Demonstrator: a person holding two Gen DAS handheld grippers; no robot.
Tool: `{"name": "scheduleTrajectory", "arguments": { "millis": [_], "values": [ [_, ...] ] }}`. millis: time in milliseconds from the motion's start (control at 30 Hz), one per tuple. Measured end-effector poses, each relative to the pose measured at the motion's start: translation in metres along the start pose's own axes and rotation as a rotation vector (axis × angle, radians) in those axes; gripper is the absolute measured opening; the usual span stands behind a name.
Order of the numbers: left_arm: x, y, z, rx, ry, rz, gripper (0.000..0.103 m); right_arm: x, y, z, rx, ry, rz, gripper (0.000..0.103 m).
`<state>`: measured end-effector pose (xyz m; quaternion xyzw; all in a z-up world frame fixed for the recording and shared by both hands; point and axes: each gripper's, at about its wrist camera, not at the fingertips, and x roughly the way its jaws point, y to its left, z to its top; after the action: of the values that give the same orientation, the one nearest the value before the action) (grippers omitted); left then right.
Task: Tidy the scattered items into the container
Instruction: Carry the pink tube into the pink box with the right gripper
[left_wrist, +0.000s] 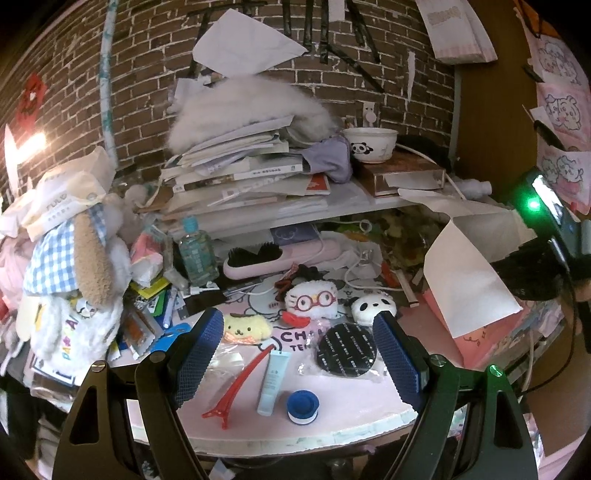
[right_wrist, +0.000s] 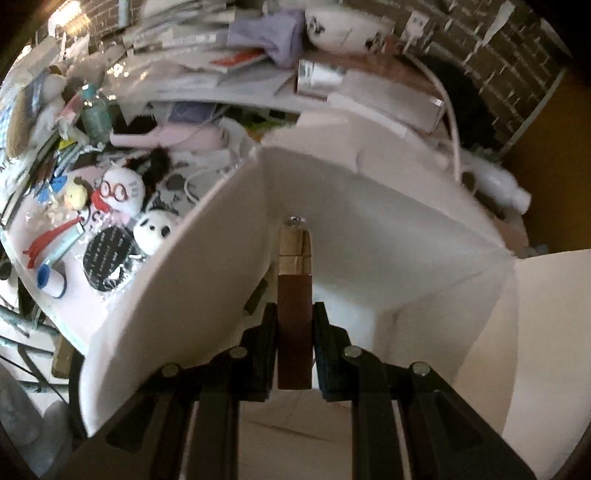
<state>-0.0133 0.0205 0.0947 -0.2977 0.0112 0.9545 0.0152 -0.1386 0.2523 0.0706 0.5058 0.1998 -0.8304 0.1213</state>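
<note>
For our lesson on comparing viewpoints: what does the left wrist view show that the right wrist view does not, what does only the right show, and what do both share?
Only the left wrist view shows the open left gripper hovering over the pink table, and the big plush dog at the side.

Only the right wrist view shows the right gripper shut on a brown and gold tube, held inside the white box.

Both show the red hair clip, the panda plush, the glasses plush and the panda bowl.
</note>
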Motion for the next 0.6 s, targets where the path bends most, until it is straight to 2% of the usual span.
{"name": "scheduleTrajectory", "arguments": {
  "millis": [267,500,600],
  "values": [
    [0.002,0.001,0.0,0.001,0.007,-0.001,0.081,0.012,-0.003,0.003,-0.019,0.095,0.003,0.016],
    [0.005,0.004,-0.001,-0.01,0.017,0.003,0.081,0.002,-0.001,0.0,-0.022,0.064,-0.033,0.017],
    [0.005,0.005,-0.001,-0.016,0.019,0.001,0.081,-0.006,-0.001,-0.003,-0.02,0.042,-0.043,0.025]
  ]
}}
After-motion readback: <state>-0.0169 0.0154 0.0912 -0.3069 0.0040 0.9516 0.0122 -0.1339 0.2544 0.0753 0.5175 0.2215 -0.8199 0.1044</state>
